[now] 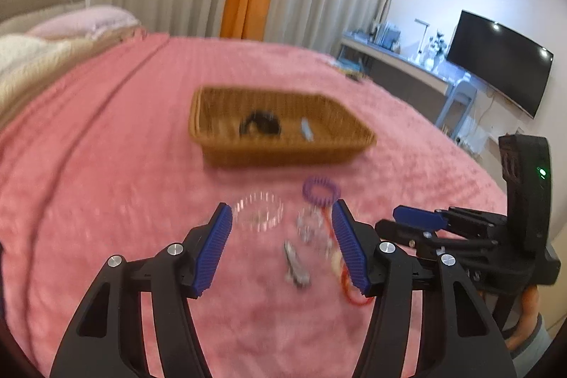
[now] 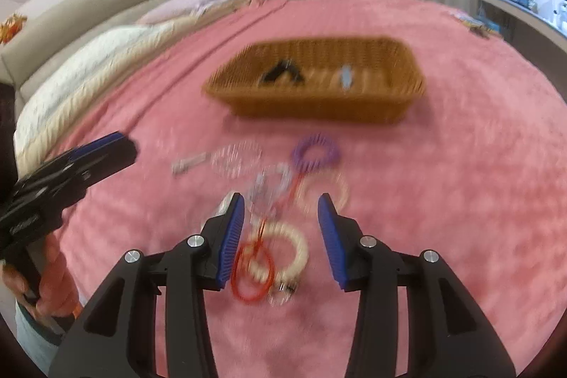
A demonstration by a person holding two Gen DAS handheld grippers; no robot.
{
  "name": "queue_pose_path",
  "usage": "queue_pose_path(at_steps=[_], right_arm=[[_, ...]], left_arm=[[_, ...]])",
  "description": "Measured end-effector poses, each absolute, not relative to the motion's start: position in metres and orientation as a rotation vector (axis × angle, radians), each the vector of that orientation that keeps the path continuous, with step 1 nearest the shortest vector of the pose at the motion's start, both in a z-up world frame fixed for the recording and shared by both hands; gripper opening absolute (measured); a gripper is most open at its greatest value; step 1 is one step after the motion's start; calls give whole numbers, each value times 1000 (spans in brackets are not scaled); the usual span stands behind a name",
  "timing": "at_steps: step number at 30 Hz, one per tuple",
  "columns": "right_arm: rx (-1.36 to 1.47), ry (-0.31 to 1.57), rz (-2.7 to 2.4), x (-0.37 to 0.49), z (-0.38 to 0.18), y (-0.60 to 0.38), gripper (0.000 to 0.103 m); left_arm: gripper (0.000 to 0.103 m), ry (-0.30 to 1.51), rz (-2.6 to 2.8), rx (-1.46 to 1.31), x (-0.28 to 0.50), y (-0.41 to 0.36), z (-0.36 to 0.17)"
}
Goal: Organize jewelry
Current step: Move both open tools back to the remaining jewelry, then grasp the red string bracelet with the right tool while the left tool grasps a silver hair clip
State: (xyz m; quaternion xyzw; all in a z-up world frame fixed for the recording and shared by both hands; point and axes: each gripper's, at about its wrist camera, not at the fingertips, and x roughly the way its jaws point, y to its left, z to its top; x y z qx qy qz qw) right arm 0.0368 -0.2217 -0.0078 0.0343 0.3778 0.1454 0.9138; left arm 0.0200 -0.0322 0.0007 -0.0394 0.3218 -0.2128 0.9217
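A wicker basket [image 1: 283, 144] [image 2: 319, 101] sits on the pink bedspread and holds a black item [image 1: 260, 124] and a small pale blue item [image 1: 306, 130]. In front of it lies loose jewelry: a purple coil ring [image 1: 320, 189] [image 2: 315, 153], a clear beaded bracelet [image 1: 258, 211] [image 2: 235, 160], a silver clip [image 1: 295, 266] [image 2: 189, 162], a cream coil ring [image 2: 280, 252] and a red loop [image 2: 252, 271]. My left gripper [image 1: 281, 247] is open above the clip. My right gripper [image 2: 281, 236] is open over the cream ring and red loop.
The pink bedspread [image 1: 106, 165] covers the bed, with pillows [image 2: 88, 59] at the far left. Curtains hang behind. A desk and a TV [image 1: 499, 59] stand at the right. Small items [image 2: 475, 23] lie near the bed's far right edge.
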Motion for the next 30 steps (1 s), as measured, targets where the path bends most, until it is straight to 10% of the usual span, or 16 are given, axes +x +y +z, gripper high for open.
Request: queue_pose_path(at_steps=[13, 24, 30], right_arm=[[24, 843, 345, 33, -49, -209, 33], [-13, 828, 351, 24, -50, -205, 4], [6, 816, 343, 21, -48, -211, 4]], left_arm=[[48, 850, -468, -86, 40, -50, -61], [43, 888, -450, -25, 41, -67, -68], [22, 893, -415, 31, 42, -77, -70]])
